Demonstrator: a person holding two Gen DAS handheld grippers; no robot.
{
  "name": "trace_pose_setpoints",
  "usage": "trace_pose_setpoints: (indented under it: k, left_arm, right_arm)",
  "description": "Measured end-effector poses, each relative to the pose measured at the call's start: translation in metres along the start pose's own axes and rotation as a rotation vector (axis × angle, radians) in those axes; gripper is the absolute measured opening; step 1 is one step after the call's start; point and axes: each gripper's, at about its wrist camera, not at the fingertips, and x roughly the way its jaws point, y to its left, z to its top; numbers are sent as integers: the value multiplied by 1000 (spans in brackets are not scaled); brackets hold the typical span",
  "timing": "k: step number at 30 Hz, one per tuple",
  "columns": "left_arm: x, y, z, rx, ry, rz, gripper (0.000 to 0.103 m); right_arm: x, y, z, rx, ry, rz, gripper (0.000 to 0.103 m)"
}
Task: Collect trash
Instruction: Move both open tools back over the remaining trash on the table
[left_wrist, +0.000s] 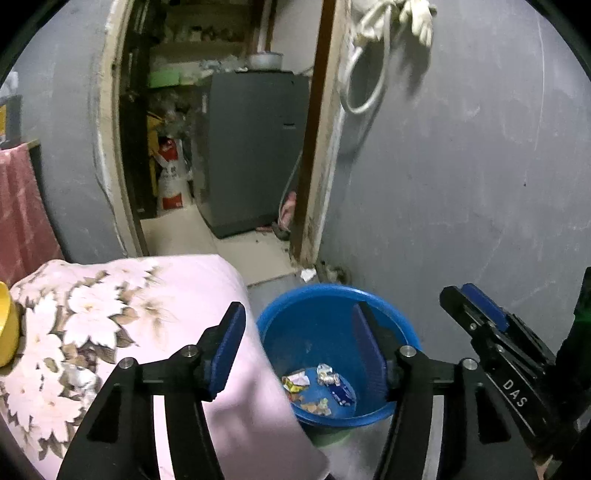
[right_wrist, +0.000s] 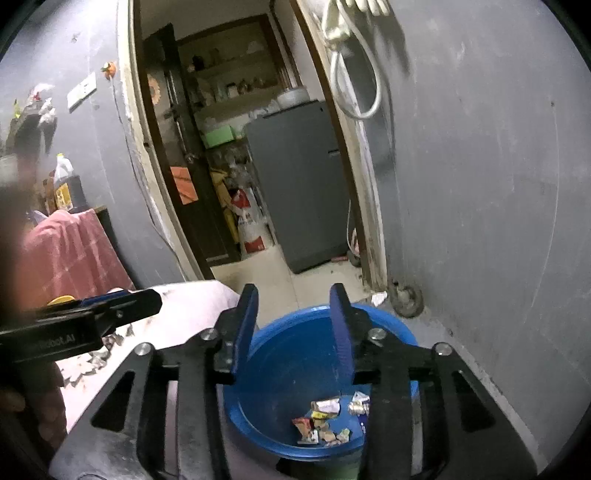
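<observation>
A blue plastic bin (left_wrist: 317, 317) stands on the floor by the grey wall; it also shows in the right wrist view (right_wrist: 291, 354). Several crumpled wrappers (left_wrist: 317, 387) lie in its bottom, also seen in the right wrist view (right_wrist: 328, 421). My left gripper (left_wrist: 299, 332) is open and empty, held above the bin's left rim and the edge of a pink floral bedcover (left_wrist: 122, 317). My right gripper (right_wrist: 293, 317) is open and empty above the bin. The right gripper also shows at the right of the left wrist view (left_wrist: 480, 314).
An open doorway (left_wrist: 221, 147) leads to a room with a grey appliance (left_wrist: 255, 155) and a red-and-white sack (left_wrist: 171, 173). A white scrap (left_wrist: 307, 273) lies on the floor by the door frame. A yellow container (left_wrist: 7, 328) sits on the bed. A white cord (left_wrist: 364, 74) hangs on the wall.
</observation>
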Motion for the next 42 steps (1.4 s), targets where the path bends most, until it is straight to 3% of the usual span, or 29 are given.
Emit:
trace_pose_setpoints:
  k: [7,12,15,23,42]
  left_arm:
    - [-34,28,1,-49,-58,34,63]
    - [-66,56,-3,-119,-142,64,88]
    - [-85,72,-5,-167,-199,81,97]
    - [-133,110,-15,-202,-297,162,98]
    - [-208,175,-57,-210,-470,355,99]
  right_arm:
    - [-13,30,11,-27,-47,8,71]
    - [-22,53,15,-50,-81,24,94]
    - [-28,68,16,-62,-106,31,102]
    - [-41,110,20,-95,-166,79,103]
    - [-55,220,2,-227,-272,215,103]
